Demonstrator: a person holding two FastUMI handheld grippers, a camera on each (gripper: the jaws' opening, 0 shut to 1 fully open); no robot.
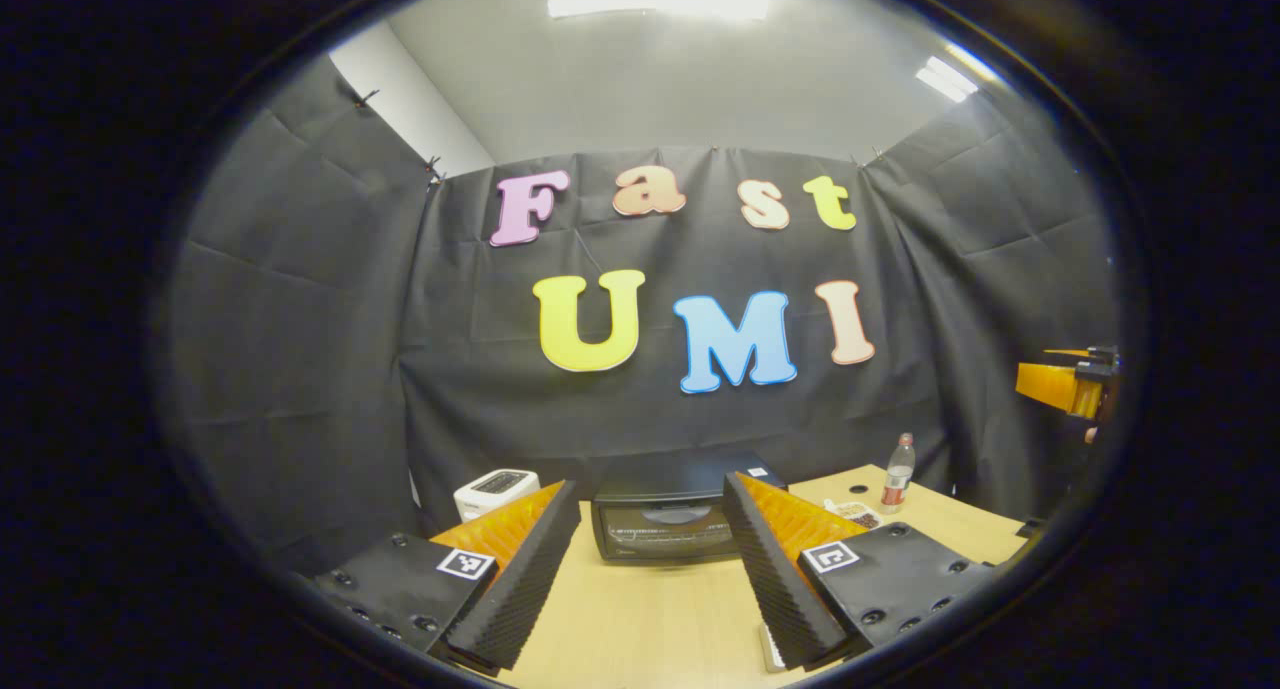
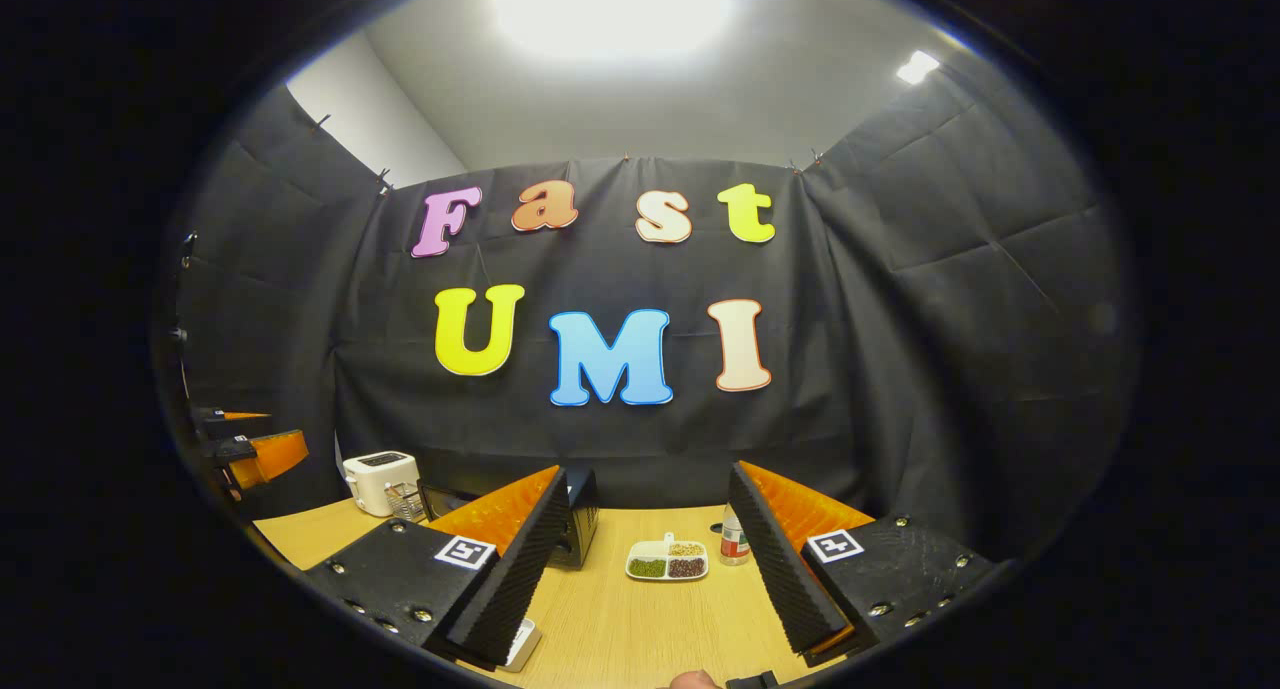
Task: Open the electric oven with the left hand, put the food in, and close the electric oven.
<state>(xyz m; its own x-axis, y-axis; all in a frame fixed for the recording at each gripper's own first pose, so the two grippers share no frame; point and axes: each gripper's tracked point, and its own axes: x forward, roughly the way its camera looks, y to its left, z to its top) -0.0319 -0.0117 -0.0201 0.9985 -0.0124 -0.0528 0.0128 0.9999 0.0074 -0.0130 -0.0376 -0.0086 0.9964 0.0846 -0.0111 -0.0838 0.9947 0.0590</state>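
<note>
Surface [image 1: 640, 619] carries everything. Oven [image 1: 665, 524] sits at its back, door closed, square ahead of the left tongs [image 1: 650, 579], likely lined up for the handle. Toaster [image 1: 495, 489] left of oven. Food dish [image 2: 667, 559] and bottle [image 2: 735, 541] right of oven, dish between the right tongs [image 2: 650, 569]. Both tongs spread wide, holding nothing.
</note>
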